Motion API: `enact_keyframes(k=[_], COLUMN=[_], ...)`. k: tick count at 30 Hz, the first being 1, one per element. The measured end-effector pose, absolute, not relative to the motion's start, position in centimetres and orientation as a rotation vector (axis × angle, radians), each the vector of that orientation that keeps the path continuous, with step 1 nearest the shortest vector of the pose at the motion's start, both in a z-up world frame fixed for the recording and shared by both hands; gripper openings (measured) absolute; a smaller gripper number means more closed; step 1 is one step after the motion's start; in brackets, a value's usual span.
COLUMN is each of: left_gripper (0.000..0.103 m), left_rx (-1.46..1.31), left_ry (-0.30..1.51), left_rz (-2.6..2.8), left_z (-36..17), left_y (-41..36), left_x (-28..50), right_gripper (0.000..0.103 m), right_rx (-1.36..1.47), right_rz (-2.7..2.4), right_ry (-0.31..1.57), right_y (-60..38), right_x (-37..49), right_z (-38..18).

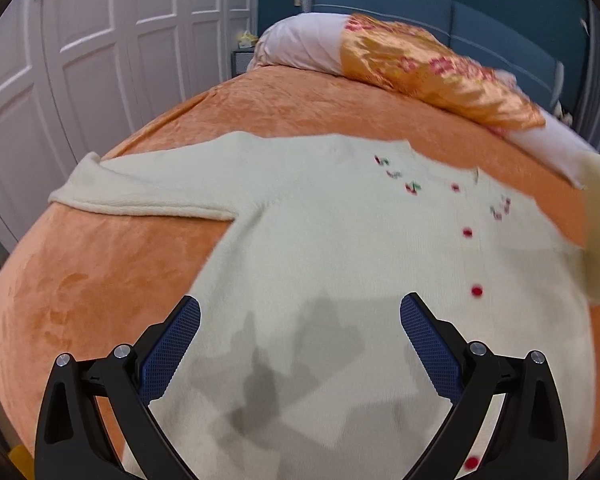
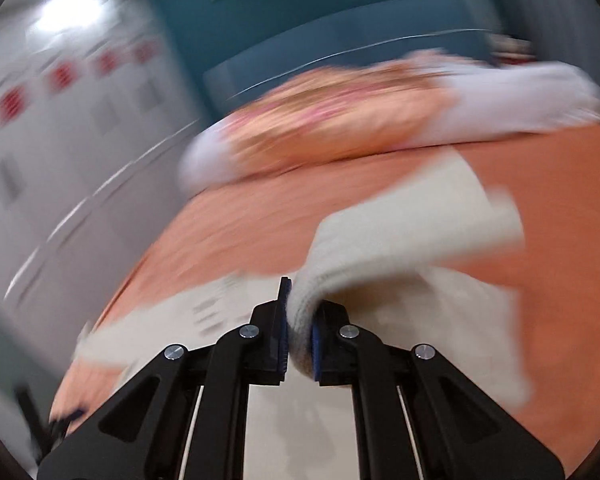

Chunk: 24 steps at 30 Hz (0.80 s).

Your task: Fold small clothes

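At the bottom of the left wrist view, the left gripper [image 1: 300, 312] hangs released, its two blue-padded fingers [image 1: 172, 352] spread wide with nothing between them, casting a grey shadow on the cloth below. Under it lies one cream cardigan [image 1: 320, 248], spread flat across an orange blanket [image 1: 72, 288] and filling the centre and lower part of the frame. Four red buttons [image 1: 476, 291] run in a line down its front on the right side; the lowest sits near the bottom edge. Small cherry motifs [image 1: 412, 187] sit in two clusters near the neckline. One sleeve [image 1: 140, 188] stretches out to the middle left of the frame, lying flat on the blanket.

In the blurred right wrist view, the right gripper [image 2: 300, 332] at lower centre is clenched on a fold of the other sleeve [image 2: 412, 232], which rises from between the pads toward the right of the frame, lifted off the blanket [image 2: 548, 208].

Farther off, toward the upper right of the left view, a rolled quilt [image 1: 432, 68] in orange and pale pink lies along the far edge of the bed. Behind it stand a blue headboard [image 1: 400, 4] at top centre and white cupboard doors [image 1: 100, 40] at upper left.
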<state>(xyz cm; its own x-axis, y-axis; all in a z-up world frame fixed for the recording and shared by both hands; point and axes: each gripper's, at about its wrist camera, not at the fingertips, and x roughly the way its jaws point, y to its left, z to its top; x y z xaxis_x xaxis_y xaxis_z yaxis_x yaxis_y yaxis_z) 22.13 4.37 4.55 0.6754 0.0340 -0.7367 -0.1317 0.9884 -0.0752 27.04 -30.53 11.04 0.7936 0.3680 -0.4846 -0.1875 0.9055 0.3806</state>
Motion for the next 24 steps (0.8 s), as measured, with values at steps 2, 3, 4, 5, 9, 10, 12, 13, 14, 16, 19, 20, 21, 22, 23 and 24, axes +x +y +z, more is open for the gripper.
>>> enact_keyframes(k=[2, 3, 4, 5, 9, 10, 12, 13, 14, 16, 19, 20, 21, 22, 23, 24], left_gripper=[0.098, 0.098, 0.098, 0.098, 0.098, 0.098, 0.098, 0.098, 0.098, 0.098, 0.098, 0.098, 0.098, 0.098, 0.095, 0.082], left_rx=[-0.165, -0.19, -0.201, -0.217, -0.248, -0.265, -0.312, -0.339, -0.367, -0.459, -0.589, -0.613, -0.624, -0.627, -0.627, -0.623], left_ry=[0.821, 0.825, 0.829, 0.838, 0.889, 0.9, 0.929, 0.948, 0.968, 1.008, 1.034, 1.053, 1.061, 1.059, 1.047, 1.038], left_rz=[0.085, 0.076, 0.069, 0.053, 0.003, -0.011, -0.04, -0.055, -0.069, -0.113, -0.164, -0.159, -0.156, -0.15, -0.147, -0.153], left_z=[4.9, 5.0, 5.0, 4.9, 4.1, 3.7, 2.8, 2.4, 1.9, 0.9, -0.1, -0.6, -0.9, -1.1, -1.1, -0.9], left_y=[5.1, 5.5, 5.7, 5.9, 6.2, 6.3, 6.3, 6.2, 6.1, 5.8, 5.3, 5.0, 4.8, 4.6, 4.3, 4.1], left_x=[22.6, 23.1, 23.4, 23.9, 25.7, 26.3, 27.3, 27.8, 28.3, 29.1, 29.5, 29.8, 29.9, 30.0, 30.2, 30.4], right_gripper=[0.008, 0.008, 0.009, 0.013, 0.022, 0.027, 0.04, 0.045, 0.047, 0.048, 0.052, 0.052, 0.052, 0.052, 0.052, 0.053], right_rx=[0.236, 0.203, 0.178, 0.137, 0.059, 0.072, 0.147, 0.196, 0.22, 0.265, 0.35, 0.373, 0.39, 0.402, 0.413, 0.424], right_rz=[0.4, 0.438, 0.466, 0.472, 0.445, 0.457, 0.463, 0.444, 0.423, 0.361, 0.235, 0.185, 0.148, 0.116, 0.07, 0.036], right_ry=[0.645, 0.693, 0.742, 0.806, 0.894, 0.869, 0.857, 0.834, 0.823, 0.804, 0.783, 0.779, 0.776, 0.775, 0.773, 0.768], right_y=[-23.7, -20.6, -18.1, -15.4, -11.7, -12.1, -14.2, -16.0, -18.1, -21.3, -27.1, -28.9, -30.7, -32.2, -33.6, -34.5], right_x=[27.9, 28.3, 28.6, 29.2, 27.7, 26.7, 26.4, 25.5, 25.6, 24.8, 22.9, 22.5, 21.6, 21.6, 21.4, 21.5], right_z=[9.2, 7.6, 5.8, 3.2, -1.3, -0.8, 0.1, 0.8, 1.3, 1.7, 1.7, 1.7, 1.7, 1.6, 1.5, 1.6])
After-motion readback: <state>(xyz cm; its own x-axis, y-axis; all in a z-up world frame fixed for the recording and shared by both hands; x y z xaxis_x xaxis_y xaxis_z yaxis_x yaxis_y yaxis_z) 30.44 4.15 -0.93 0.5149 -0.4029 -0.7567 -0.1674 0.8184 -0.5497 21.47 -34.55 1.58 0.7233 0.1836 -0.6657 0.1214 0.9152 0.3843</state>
